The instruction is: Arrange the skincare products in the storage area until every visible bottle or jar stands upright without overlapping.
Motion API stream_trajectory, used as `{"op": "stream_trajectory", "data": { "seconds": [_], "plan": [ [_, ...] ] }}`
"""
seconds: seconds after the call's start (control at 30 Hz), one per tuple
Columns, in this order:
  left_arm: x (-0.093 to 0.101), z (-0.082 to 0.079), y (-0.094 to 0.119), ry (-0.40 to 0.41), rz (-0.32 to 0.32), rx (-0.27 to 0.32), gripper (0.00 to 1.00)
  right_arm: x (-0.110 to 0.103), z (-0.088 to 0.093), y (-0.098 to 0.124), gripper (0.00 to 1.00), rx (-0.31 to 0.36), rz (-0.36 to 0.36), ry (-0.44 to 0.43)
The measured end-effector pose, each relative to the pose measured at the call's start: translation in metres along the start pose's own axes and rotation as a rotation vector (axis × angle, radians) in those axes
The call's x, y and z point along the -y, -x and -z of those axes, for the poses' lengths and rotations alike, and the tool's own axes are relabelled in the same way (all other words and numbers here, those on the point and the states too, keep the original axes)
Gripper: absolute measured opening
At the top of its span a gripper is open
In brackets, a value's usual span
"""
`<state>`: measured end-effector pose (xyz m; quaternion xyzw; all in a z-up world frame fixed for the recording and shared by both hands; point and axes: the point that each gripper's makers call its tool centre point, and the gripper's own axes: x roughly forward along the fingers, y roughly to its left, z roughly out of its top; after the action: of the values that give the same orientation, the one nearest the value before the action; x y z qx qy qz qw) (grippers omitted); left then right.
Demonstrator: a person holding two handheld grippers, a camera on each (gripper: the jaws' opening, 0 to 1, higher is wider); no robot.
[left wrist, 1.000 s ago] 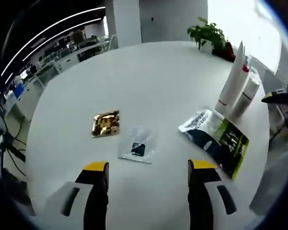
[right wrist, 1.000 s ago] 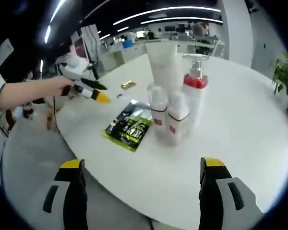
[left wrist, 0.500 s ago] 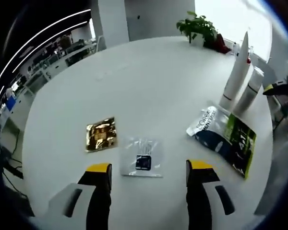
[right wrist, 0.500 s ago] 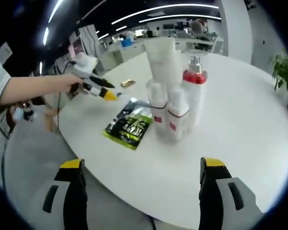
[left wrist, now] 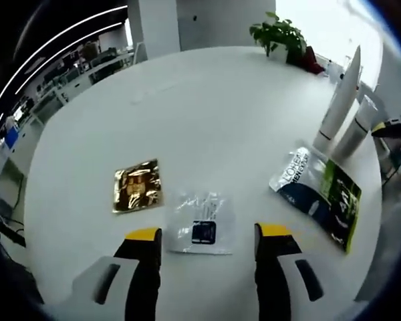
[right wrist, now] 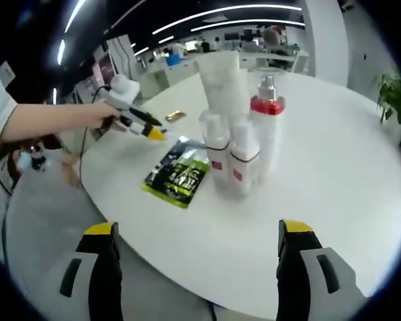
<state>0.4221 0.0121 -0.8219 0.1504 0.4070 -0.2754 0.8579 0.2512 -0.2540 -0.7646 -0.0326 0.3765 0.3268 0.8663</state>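
A clear sachet with a dark label [left wrist: 202, 231] lies flat on the round white table [left wrist: 207, 107], just ahead of my open left gripper [left wrist: 200, 235]. To its left lies a gold foil sachet [left wrist: 136, 186], to its right a green and black pouch [left wrist: 319, 192]. A tall white tube [left wrist: 339, 100] and a white bottle [left wrist: 355, 131] stand upright beyond the pouch. In the right gripper view, two small white bottles [right wrist: 230, 160], a red-collared pump bottle [right wrist: 266, 130] and the white tube [right wrist: 220, 83] stand clustered. The green pouch [right wrist: 177, 175] lies beside them. My right gripper [right wrist: 195, 234] is open, short of the table edge.
A potted plant [left wrist: 281, 37] stands at the table's far edge. The left gripper [right wrist: 137, 120], held by a person's hand and arm [right wrist: 47, 127], reaches over the table's left side in the right gripper view. Office desks fill the background.
My left gripper has moved forward and down towards the clear sachet, which now lies between its fingertips in the view. The right gripper view has barely shifted.
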Motion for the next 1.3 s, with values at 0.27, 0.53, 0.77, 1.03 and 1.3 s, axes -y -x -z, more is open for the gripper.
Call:
{"op": "stream_trajectory", "data": {
  "seconds": [0.27, 0.53, 0.77, 1.03, 1.3],
  "plan": [
    [-0.001, 0.000, -0.003, -0.016, 0.015, 0.003, 0.49, 0.000, 0.002, -0.001, 0.97, -0.011, 0.000, 0.005],
    [-0.004, 0.000, -0.005, -0.014, 0.023, 0.008, 0.38, 0.001, 0.002, 0.000, 0.97, -0.014, 0.005, 0.006],
    [0.001, -0.001, 0.000, -0.062, 0.036, 0.012, 0.37, 0.000, 0.002, 0.000, 0.98, -0.021, 0.008, 0.024],
    [0.001, -0.006, 0.009, -0.087, 0.041, 0.038, 0.37, 0.000, 0.002, -0.001, 0.98, -0.026, 0.009, 0.038],
    [0.014, -0.013, 0.028, -0.178, 0.051, 0.073, 0.37, 0.001, -0.001, 0.000, 0.98, -0.018, 0.018, 0.066]
  ]
}}
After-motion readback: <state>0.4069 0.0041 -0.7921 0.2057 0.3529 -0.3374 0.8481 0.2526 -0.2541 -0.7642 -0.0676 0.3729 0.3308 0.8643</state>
